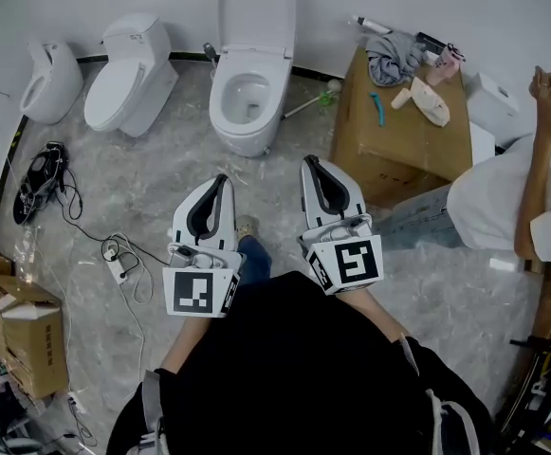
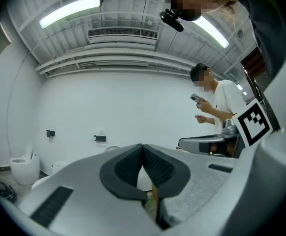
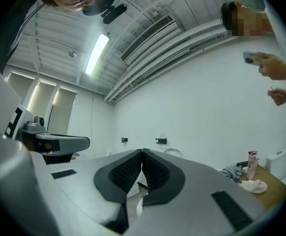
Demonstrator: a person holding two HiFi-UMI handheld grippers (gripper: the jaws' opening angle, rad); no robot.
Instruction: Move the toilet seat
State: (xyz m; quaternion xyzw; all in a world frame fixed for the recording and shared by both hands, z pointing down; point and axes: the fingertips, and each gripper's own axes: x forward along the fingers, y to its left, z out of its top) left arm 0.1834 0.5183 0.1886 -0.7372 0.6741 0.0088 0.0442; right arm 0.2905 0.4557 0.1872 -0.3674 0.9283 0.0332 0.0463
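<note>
A white toilet (image 1: pixel 247 102) stands against the far wall with its seat and lid (image 1: pixel 256 9) raised upright and the bowl open. My left gripper (image 1: pixel 220 180) and right gripper (image 1: pixel 309 162) hover side by side in front of it, well short of the bowl, both shut with nothing between the jaws. In the left gripper view my left gripper (image 2: pixel 142 146) points at the white wall with its pads touching. My right gripper (image 3: pixel 142 152) shows the same in the right gripper view, with the raised lid (image 3: pixel 174 153) just behind the tips.
Another toilet (image 1: pixel 128 74) and a urinal (image 1: pixel 49 81) stand to the left. A cardboard box (image 1: pixel 403 131) with cloths and bottles is on the right, with a person in white (image 1: pixel 526 192) beside it. Cables and a power strip (image 1: pixel 114 263) lie on the floor at the left.
</note>
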